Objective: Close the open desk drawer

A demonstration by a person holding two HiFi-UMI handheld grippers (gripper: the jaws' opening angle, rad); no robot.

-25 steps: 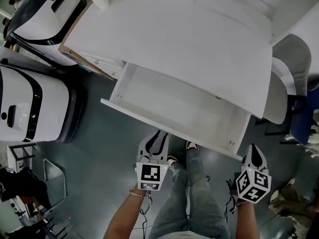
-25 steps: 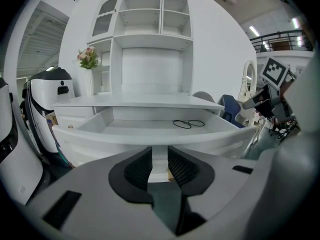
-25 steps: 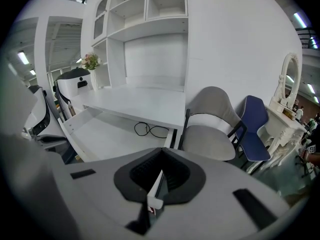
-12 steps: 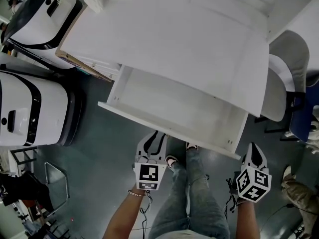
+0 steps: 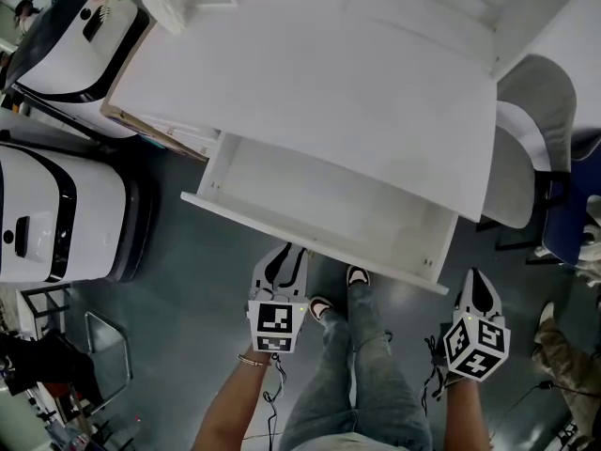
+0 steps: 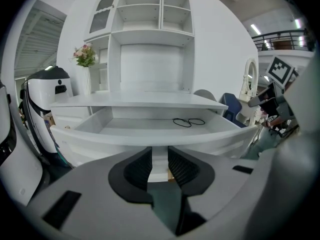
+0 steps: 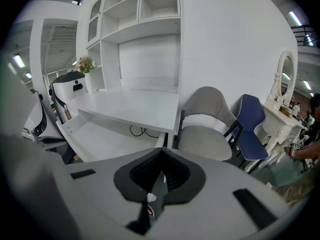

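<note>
grey floor (image 5: 188, 299) spreads below us, and over it the desk drawer (image 5: 319, 205) stands open beneath the white desk (image 5: 329, 73), with a thin black cable (image 6: 189, 121) lying toward its back edge. our left gripper (image 5: 285, 254) sits just before the drawer's front edge, jaws a little apart around nothing. our right gripper (image 5: 479, 285) hangs off the drawer's front right corner, jaws together and empty. a grey chair (image 5: 535, 139) stands at the desk's right edge.
</note>
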